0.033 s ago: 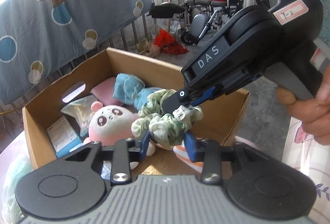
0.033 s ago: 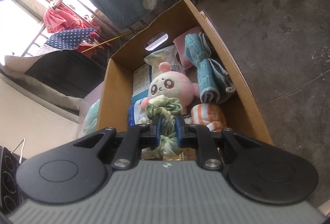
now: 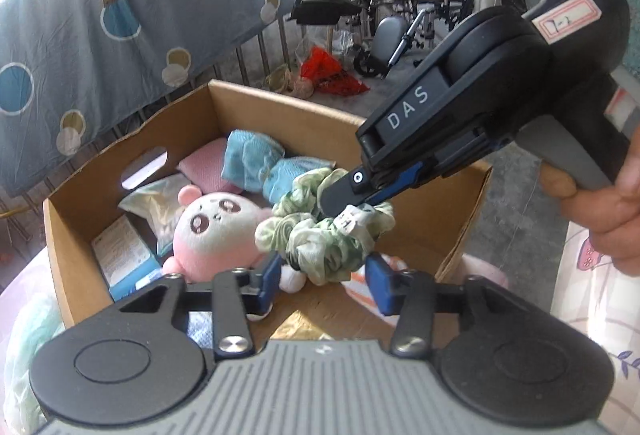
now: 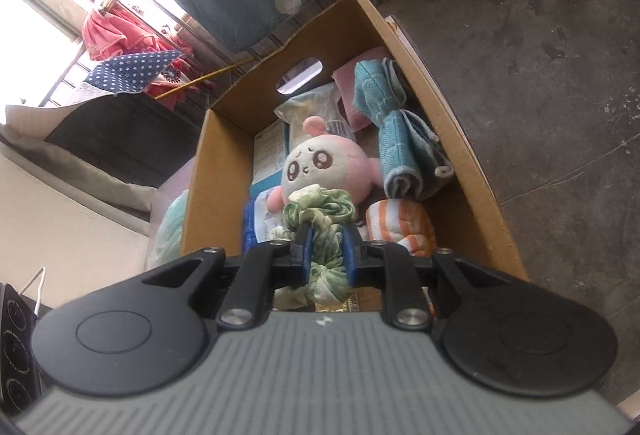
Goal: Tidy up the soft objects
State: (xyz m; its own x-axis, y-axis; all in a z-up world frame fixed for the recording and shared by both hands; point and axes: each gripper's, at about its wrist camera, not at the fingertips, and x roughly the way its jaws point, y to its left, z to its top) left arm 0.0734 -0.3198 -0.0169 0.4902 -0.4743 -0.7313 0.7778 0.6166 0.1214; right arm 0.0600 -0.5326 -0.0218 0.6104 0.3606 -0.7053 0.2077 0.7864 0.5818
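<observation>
Concrete floor (image 4: 560,115) surrounds the cardboard box (image 3: 452,211); with the left gripper (image 3: 320,277) opening clear, the right gripper (image 4: 326,255), pinching the green scrunchie (image 3: 320,235), should lower it between plush toy (image 4: 316,167) and striped cloth (image 4: 400,223).

You see a crinkled green cloth scrunchie (image 4: 320,219), a fuzzy plush toy (image 4: 320,167) and a ribbed blue towel (image 4: 394,139) in a matt brown cardboard box (image 4: 472,171). Your gripper bodies look matt black plastic; the floor (image 4: 560,75) is rough concrete.
</observation>
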